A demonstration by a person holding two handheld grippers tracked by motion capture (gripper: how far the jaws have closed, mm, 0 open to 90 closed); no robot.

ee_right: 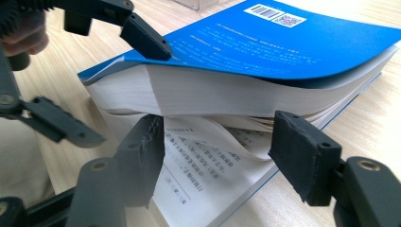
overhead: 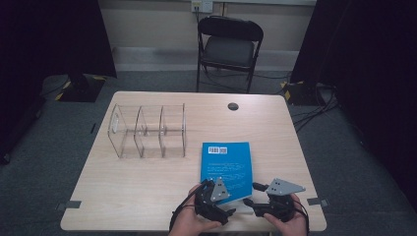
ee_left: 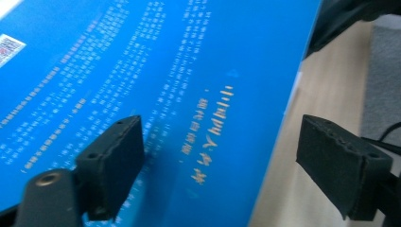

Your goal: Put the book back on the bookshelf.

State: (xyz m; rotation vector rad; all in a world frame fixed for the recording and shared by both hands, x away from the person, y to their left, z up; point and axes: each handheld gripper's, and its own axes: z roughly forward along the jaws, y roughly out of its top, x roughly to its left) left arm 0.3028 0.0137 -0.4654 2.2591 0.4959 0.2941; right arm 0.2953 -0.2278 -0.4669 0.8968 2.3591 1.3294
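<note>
Lengthwise, blue book along table depth, barcode end farthest.

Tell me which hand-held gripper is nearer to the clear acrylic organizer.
Left. The left hand-held gripper sits over the blue book's near-left corner, closer to the organizer; the right hand-held gripper is off the book's near-right corner, farther from it.

Curtained recording lab (folding chair)

Wooden table stands on grey carpet. Black folding chair stands far, against a beige wall. Dark curtains hang left and right.
</note>
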